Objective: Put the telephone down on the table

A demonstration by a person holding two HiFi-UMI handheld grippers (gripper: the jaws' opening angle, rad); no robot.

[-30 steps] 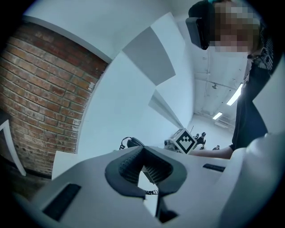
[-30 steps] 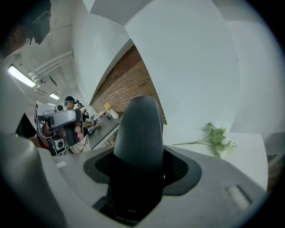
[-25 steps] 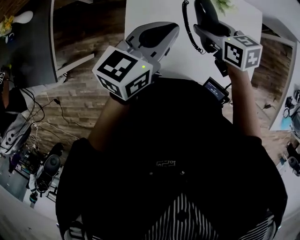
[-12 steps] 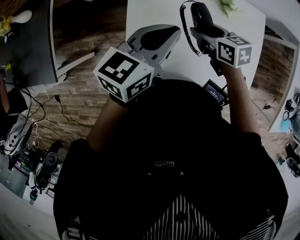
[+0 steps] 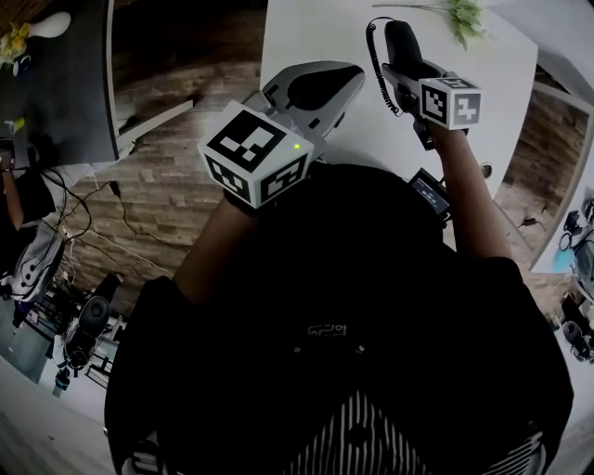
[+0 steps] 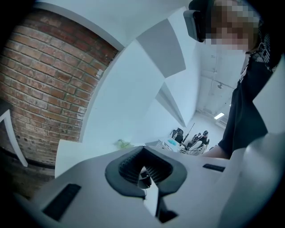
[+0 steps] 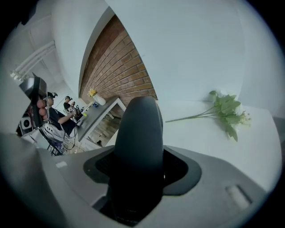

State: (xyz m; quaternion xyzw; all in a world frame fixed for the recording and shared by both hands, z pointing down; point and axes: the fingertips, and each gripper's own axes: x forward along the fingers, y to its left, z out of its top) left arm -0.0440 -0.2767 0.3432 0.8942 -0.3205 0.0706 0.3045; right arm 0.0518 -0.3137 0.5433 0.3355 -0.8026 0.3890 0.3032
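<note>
The black telephone handset (image 5: 401,39) stands between the jaws of my right gripper (image 5: 403,65), over the white table (image 5: 316,28). Its coiled cord (image 5: 378,65) hangs at its left. In the right gripper view the handset (image 7: 138,133) fills the padded opening of the right gripper (image 7: 138,171), and the jaws are closed on it. The telephone base (image 5: 430,191) with its display shows at the table's near edge, partly hidden by my right arm. My left gripper (image 5: 320,88) hovers at the table's left edge; its jaws (image 6: 144,171) are together with nothing in them.
A green flower sprig (image 5: 459,14) lies at the far side of the table, also seen in the right gripper view (image 7: 227,111). A dark desk (image 5: 56,83) stands at the left, with cables and gear on the floor below it.
My right gripper has sunk toward the table with the handset still in it, looking smaller in the head view. The left gripper has hardly shifted.
</note>
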